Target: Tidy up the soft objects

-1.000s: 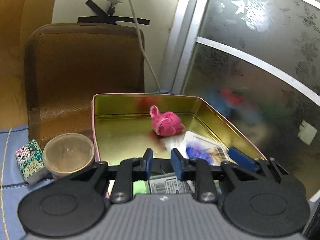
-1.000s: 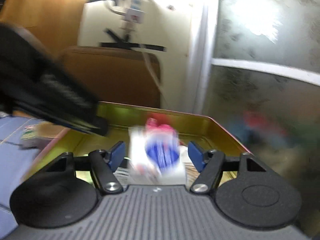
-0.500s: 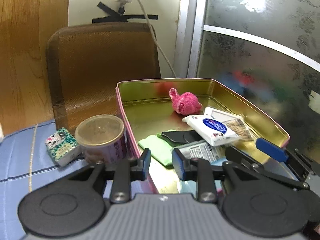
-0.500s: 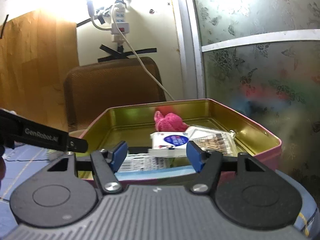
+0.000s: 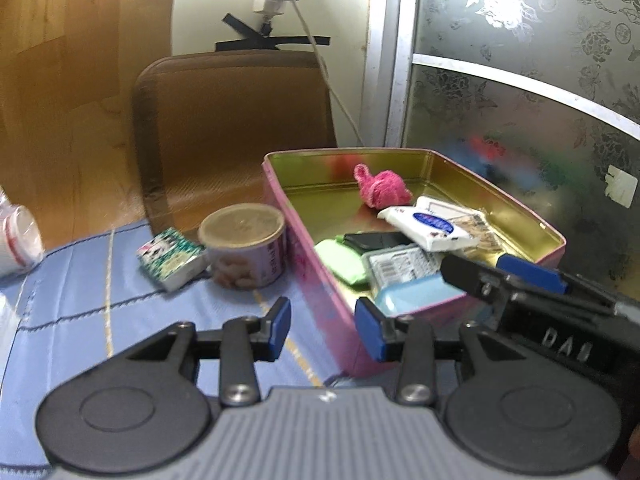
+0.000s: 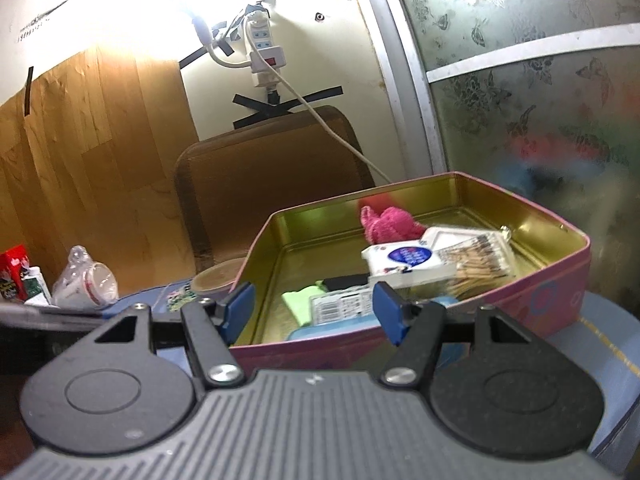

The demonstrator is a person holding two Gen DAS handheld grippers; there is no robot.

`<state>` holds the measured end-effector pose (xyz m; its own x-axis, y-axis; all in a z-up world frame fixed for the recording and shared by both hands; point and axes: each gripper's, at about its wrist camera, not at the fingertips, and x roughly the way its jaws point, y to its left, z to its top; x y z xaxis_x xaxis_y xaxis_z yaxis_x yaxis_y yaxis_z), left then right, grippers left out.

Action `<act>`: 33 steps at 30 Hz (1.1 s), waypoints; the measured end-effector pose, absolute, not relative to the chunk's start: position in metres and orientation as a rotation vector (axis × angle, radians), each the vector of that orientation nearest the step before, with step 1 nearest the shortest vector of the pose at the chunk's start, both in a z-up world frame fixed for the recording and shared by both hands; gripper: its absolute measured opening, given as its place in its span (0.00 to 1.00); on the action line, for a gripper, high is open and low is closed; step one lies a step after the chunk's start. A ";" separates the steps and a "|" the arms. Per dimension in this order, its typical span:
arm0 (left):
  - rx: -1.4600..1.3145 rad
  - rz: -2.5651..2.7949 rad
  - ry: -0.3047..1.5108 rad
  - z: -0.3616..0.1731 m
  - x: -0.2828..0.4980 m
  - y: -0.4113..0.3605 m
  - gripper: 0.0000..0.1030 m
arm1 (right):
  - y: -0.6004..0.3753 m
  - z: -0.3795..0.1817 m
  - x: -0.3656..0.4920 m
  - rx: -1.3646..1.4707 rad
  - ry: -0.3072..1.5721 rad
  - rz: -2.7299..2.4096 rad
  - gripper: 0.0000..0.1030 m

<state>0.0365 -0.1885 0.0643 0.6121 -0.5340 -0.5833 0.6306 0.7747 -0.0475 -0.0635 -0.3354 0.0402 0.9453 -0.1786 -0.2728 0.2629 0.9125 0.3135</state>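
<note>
A pink tin with a gold inside [image 5: 316,280] [image 6: 520,296] stands on the blue tablecloth. In it lie a pink knitted piece [image 5: 382,190] [image 6: 390,226], a white tissue pack with a blue label [image 5: 430,226] [image 6: 404,262], a green cloth [image 5: 344,260] [image 6: 300,300], a bag of cotton swabs [image 6: 476,260] and a light blue case [image 5: 416,294]. My left gripper [image 5: 324,332] hovers before the tin's near left corner, its jaws opening with nothing between them. Drawn back at the tin's near wall, my right gripper [image 6: 315,312] is open and holds nothing.
Left of the tin stand a lidded can [image 5: 244,246] and a small green patterned box [image 5: 170,258]. A plastic cup [image 5: 16,240] lies at the far left. Behind are a brown chair back [image 5: 232,128], a hanging cable and a frosted glass door [image 5: 520,100].
My left gripper drew back from over the tin toward the left and its jaws parted. The white pack seen between my right fingers now lies in the tin; that gripper pulled back and rolled.
</note>
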 end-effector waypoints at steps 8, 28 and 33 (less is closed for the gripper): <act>0.170 -0.647 0.618 0.051 0.029 -0.162 0.43 | -0.316 0.041 -0.070 0.369 0.231 -0.242 0.66; 0.162 -0.479 0.653 0.006 0.057 -0.087 0.52 | -0.265 0.034 -0.052 0.369 0.295 -0.182 0.66; 0.163 -0.447 0.653 -0.001 0.063 -0.072 0.54 | -0.253 0.032 -0.045 0.349 0.321 -0.161 0.66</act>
<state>0.0625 -0.0716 -0.0007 0.7035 -0.3494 -0.6189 0.4503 0.8928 0.0077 -0.0447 -0.2527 0.0320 0.9369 -0.0998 -0.3351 0.2095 0.9275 0.3097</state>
